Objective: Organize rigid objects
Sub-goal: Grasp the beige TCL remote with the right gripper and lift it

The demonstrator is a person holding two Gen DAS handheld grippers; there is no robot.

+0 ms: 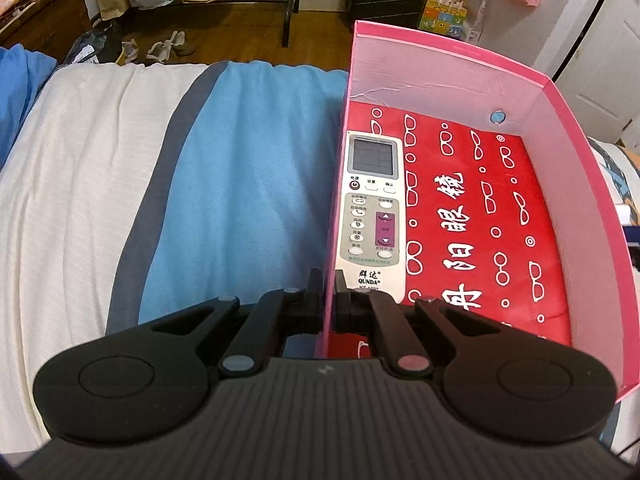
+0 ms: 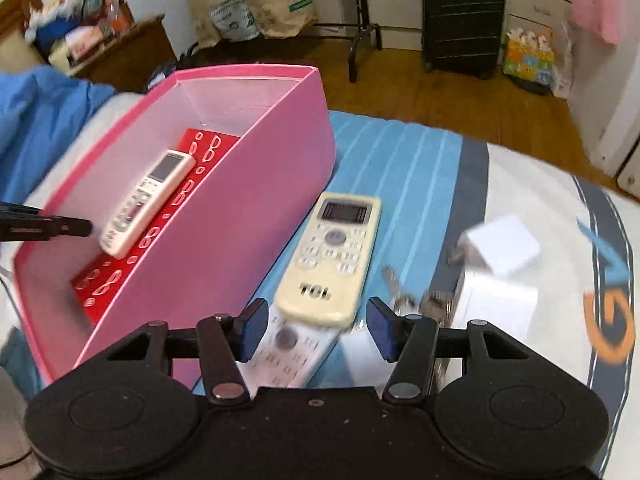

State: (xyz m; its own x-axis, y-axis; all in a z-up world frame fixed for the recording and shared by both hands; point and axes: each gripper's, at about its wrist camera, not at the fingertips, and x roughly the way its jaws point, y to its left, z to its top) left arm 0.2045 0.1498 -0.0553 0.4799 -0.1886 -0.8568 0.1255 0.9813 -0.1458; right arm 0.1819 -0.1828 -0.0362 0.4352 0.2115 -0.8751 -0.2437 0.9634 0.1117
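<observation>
Right gripper spread wide just above the cream TCL remote lying on the bedspread beside the pink box, left gripper pinching its wall: probably light, stiff, slick plastic, best clasped across the narrow sides.

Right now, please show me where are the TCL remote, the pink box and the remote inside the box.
TCL remote (image 2: 334, 256): right wrist view, on its button area.
Pink box (image 2: 240, 216): right wrist view, on its outer side wall.
QUNDA remote (image 1: 372, 216): left wrist view, on its keypad.
</observation>
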